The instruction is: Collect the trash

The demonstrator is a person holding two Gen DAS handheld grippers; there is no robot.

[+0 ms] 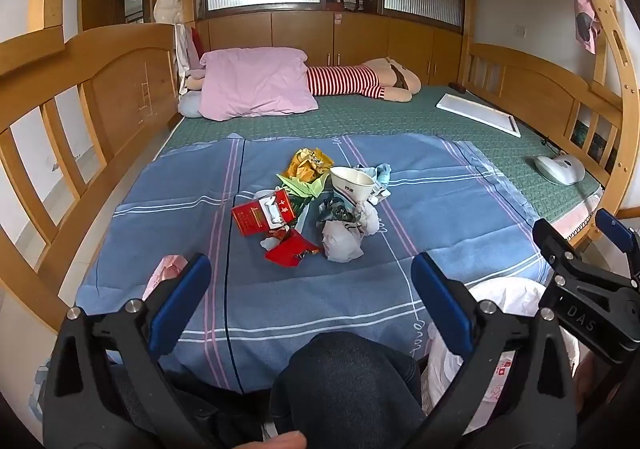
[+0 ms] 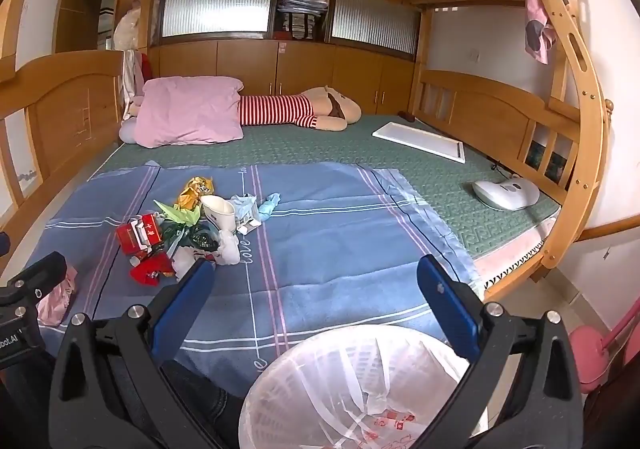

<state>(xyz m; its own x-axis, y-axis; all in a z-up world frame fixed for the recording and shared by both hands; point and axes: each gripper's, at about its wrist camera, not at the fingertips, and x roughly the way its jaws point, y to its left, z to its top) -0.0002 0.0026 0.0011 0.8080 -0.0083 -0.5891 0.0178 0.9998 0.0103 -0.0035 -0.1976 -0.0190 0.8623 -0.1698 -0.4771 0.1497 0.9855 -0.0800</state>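
Note:
A heap of trash lies on the blue striped sheet (image 1: 440, 209): a red cigarette box (image 1: 262, 214), a red wrapper (image 1: 291, 250), crumpled white tissue (image 1: 341, 242), a white paper bowl (image 1: 352, 180), a yellow wrapper (image 1: 308, 163) and green paper (image 1: 302, 185). My left gripper (image 1: 310, 273) hangs open just short of the heap, nothing between its fingers. My right gripper (image 2: 316, 279) is open too, to the right of the heap (image 2: 188, 225), above a white bin (image 2: 352, 385) lined with a clear bag. The right gripper (image 1: 584, 245) also shows at the left view's right edge.
Wooden bunk rails (image 1: 100, 89) enclose the bed. A pink pillow (image 1: 256, 83) and a striped plush toy (image 1: 360, 81) lie at the far end. A white board (image 1: 480, 113) and a white device (image 1: 560, 169) sit on the green mat. A person's dark-clad knee (image 1: 344, 381) is below my left gripper.

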